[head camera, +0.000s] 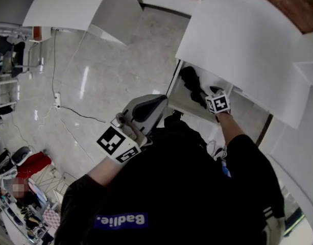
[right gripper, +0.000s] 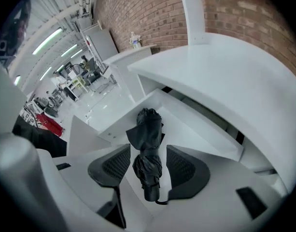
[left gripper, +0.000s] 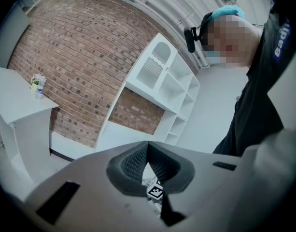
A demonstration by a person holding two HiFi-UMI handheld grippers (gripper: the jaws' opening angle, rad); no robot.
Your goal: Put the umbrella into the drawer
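We seem to be in a mock-up room set inside a larger lab or workshop hall: plain white furniture, an open shelving unit [left gripper: 162, 81] and a worktop [left gripper: 17, 98], stands against a brick wall [left gripper: 80, 57]. A loose cable [head camera: 77, 114] and power strip [head camera: 57, 100] lie on the glossy pale floor [head camera: 105, 80], and further off, under ceiling strip lights [right gripper: 47, 39], cluttered desks and chairs [right gripper: 75, 77] crowd together.

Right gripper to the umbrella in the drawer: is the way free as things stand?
Probably yes. The right gripper hangs over the umbrella with its jaws apart. The umbrella lies in the open drawer, and nothing shows between it and the jaws.
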